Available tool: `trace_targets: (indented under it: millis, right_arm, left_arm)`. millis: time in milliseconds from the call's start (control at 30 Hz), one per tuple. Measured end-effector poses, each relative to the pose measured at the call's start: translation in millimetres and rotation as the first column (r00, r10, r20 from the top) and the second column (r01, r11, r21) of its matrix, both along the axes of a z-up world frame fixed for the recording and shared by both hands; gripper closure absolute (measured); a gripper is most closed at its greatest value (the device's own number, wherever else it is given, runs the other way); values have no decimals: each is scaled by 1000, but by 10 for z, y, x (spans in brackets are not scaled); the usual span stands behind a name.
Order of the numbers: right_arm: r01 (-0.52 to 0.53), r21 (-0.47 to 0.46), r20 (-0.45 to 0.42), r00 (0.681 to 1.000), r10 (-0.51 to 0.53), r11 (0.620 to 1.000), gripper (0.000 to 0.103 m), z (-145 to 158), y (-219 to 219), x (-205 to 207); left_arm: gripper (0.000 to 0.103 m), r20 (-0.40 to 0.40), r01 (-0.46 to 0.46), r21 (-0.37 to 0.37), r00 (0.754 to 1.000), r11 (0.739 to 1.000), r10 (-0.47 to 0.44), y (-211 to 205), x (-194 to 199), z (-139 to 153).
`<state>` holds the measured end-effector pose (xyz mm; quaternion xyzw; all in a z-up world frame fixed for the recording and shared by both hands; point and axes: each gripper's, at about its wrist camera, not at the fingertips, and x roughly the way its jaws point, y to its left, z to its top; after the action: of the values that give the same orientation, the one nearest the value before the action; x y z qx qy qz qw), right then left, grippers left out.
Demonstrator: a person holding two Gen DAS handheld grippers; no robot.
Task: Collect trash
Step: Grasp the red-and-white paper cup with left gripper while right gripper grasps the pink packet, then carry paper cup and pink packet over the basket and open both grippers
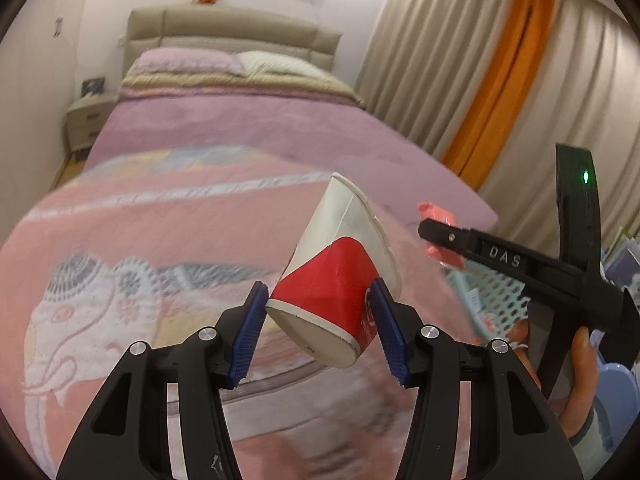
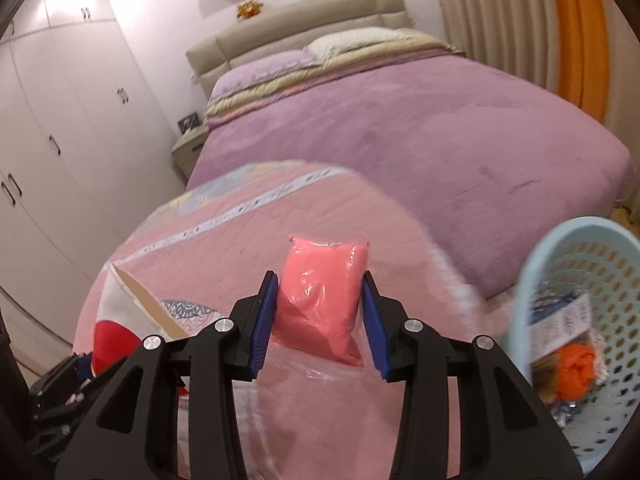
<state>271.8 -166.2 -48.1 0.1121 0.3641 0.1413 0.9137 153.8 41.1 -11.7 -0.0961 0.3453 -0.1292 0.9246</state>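
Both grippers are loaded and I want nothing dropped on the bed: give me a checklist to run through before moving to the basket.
1. Left gripper clamped on the paper cup: ok, pads press both sides near its base.
2. Cup sits straight: not ok, it is tilted.
3. Right gripper holds the pink packet: ok, pinched between both pads.
4. Packet's loose clear wrap secured: cannot tell.
5. Blue basket within view: ok, at the right, already holding other trash.
6. Room left in the basket: ok, its upper part looks free.
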Motion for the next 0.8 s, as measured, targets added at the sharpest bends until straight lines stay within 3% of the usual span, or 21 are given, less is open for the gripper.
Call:
trace_targets:
  millis: [200,400,533,800]
  right_arm:
    - [110,15,71,991,-111,994,65,266,-590,-292]
    - [248,13,132,960,-248,969,65,456,-1226,-547]
    - [336,33,99,936,-337,941,65,391,-1669,-613]
    - [443,92,-53,896,-440,892,65,40,-2317,-603]
  left_arm:
    - [52,89,92,23,992,995,-94,-554,-7,366]
    - [52,114,188,28,975,982,-190,-1156,113,502]
    - [52,99,255,17,962,967,-255,-1544,245,454]
    - [52,-8,335,-2,942,942,-335,-2133,576,21]
